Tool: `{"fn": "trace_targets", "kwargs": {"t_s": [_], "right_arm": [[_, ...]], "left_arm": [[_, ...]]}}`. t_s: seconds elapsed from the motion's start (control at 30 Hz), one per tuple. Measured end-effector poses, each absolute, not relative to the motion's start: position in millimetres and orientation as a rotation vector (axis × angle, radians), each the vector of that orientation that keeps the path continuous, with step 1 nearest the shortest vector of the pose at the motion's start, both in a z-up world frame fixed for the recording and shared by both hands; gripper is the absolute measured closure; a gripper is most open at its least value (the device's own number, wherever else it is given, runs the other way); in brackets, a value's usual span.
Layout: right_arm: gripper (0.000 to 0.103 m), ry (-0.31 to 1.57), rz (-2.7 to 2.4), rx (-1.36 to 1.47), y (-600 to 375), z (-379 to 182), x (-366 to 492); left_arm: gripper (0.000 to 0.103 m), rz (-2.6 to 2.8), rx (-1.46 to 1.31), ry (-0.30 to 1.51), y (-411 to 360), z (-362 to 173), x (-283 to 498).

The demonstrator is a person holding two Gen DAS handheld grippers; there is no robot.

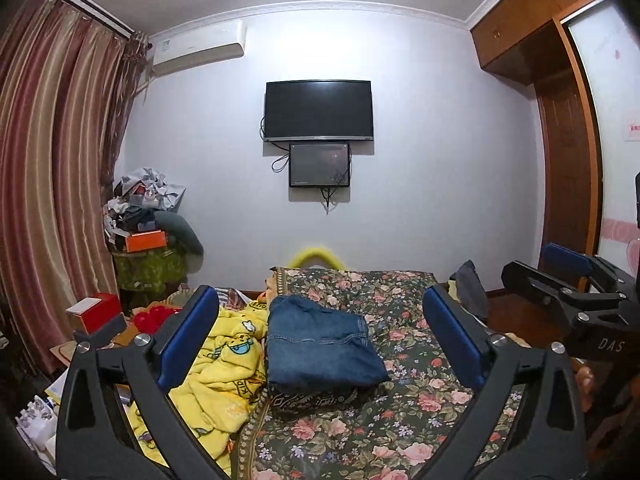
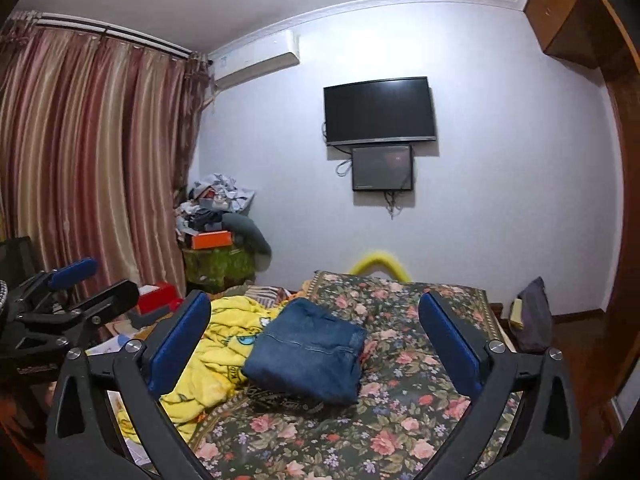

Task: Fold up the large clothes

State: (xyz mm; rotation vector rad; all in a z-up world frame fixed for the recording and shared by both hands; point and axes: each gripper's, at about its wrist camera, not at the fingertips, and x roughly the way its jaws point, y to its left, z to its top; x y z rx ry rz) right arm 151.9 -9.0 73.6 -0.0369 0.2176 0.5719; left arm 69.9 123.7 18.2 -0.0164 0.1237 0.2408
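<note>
A folded blue denim garment [image 1: 322, 350] lies on the floral bedspread [image 1: 404, 400]; it also shows in the right wrist view [image 2: 306, 356]. My left gripper [image 1: 320, 328] is open and empty, held above the bed short of the denim. My right gripper [image 2: 316, 324] is open and empty too, at about the same height. The right gripper shows at the right edge of the left wrist view [image 1: 568, 280], and the left gripper at the left edge of the right wrist view [image 2: 80, 284].
A crumpled yellow cartoon blanket [image 1: 224, 364] lies left of the denim. A cluttered stand with boxes and clothes [image 1: 146, 232] is in the far left corner by striped curtains [image 1: 52, 160]. A dark pillow [image 2: 534, 316] leans at the bed's right. A TV [image 1: 319, 110] hangs on the far wall.
</note>
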Motion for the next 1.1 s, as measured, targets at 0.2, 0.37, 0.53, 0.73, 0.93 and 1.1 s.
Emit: {"fn": "trace_targets", "kwargs": {"t_s": [0.2,0.37,0.53,0.73,0.93,1.1], "right_arm": [[0.0,0.231,0.568,-0.031,-13,76,149],[0.0,0.234,0.566,-0.036,-13,71,145],[0.0,0.245,0.565,-0.043,-13,65,143],[0.0,0.262,0.566,-0.047,-13,62,144],[0.0,0.265,0.573,-0.044,-13,63,144],[0.0,0.268,0.572,-0.045,-14,65,144]], "left_arm": [[0.001,0.236,-0.027,0.14,121,14,74],[0.001,0.236,-0.03,0.144,122,13,75],[0.001,0.238,-0.042,0.147,126,12,76],[0.001,0.247,-0.051,0.156,130,9,79],[0.001,0.257,-0.067,0.171,135,7,80],[0.001,0.252,-0.08,0.181,136,4,81]]}}
